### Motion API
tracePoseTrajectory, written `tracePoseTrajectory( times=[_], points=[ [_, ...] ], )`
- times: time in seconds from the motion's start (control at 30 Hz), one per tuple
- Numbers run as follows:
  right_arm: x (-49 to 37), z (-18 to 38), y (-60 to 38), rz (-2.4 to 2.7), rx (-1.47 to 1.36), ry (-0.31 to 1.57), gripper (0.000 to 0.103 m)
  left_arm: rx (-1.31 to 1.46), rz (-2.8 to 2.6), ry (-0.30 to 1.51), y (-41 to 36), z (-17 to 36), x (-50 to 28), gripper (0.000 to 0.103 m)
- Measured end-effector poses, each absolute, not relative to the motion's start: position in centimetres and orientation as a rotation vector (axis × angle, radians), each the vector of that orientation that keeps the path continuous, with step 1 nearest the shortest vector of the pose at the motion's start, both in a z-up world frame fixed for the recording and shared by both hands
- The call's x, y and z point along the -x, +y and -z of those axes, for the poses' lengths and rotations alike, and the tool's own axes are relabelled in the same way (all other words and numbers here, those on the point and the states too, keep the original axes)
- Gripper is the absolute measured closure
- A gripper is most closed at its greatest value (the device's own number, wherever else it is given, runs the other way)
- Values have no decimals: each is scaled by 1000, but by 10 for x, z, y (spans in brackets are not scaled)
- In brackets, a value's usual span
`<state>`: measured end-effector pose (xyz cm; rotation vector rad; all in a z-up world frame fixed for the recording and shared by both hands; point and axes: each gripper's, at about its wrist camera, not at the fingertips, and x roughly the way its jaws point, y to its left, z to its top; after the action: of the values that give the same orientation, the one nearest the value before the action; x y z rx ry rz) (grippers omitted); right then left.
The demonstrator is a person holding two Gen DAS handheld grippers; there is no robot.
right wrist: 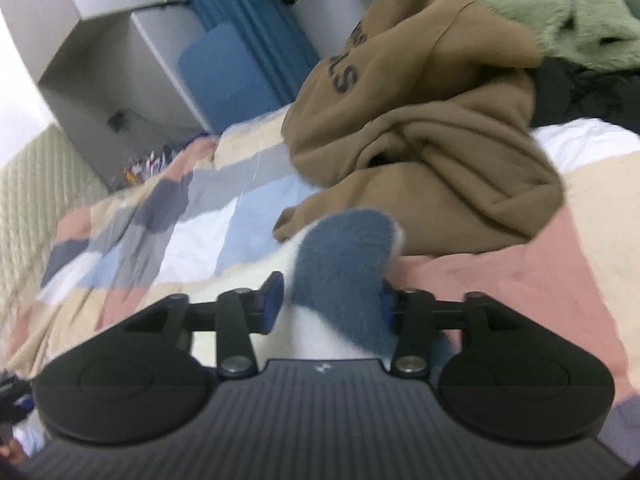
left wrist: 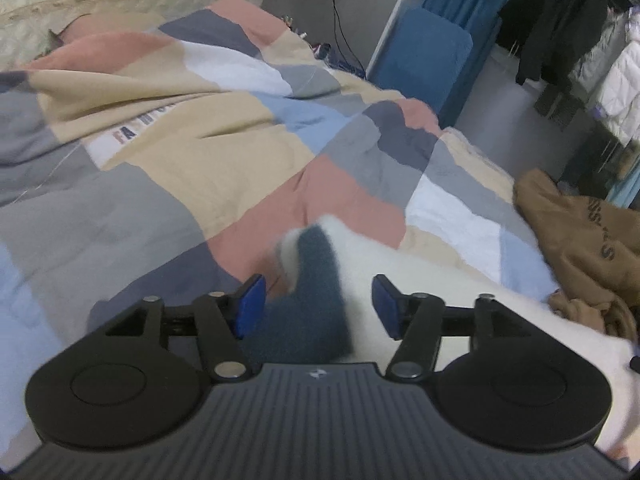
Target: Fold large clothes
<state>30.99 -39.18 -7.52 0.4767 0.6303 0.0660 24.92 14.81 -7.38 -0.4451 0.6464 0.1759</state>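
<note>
Patchwork quilt (left wrist: 208, 168), cotton blocks in pink, beige, grey and blue, spread flat; crumpled tan fleece hoodie (right wrist: 432, 128) at two o'clock. Fuzzy white-and-teal garment (left wrist: 420, 280) lies on the quilt at six o'clock, its teal flap between both sets of fingers. Left gripper (left wrist: 318, 304) stands apart, not pressing; right gripper (right wrist: 328, 304) apart, right pad touching the nap.

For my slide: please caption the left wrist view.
Open left gripper around a white-and-teal fleece garment on the patchwork quilt.

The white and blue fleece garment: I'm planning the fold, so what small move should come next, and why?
Probably draw both tools back off the fleece garment. The left tool and right tool stand open around its blue-edged ends, apparently releasing it onto the patchwork quilt.
</note>
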Motion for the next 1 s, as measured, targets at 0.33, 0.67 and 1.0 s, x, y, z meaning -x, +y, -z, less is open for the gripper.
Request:
tracePoseTrajectory(
  times=[0.33, 0.67, 1.0],
  points=[
    [-236, 58, -397, -111, -721, 555, 24, 623, -17, 693, 123, 65, -187, 26],
    [-236, 122, -365, -224, -1028, 770, 10, 905, 87, 850, 115, 110, -198, 16],
    [-265, 165, -361, -154, -1181, 797, 7, 1265, 73, 880, 133, 169, -216, 5]
  ],
)
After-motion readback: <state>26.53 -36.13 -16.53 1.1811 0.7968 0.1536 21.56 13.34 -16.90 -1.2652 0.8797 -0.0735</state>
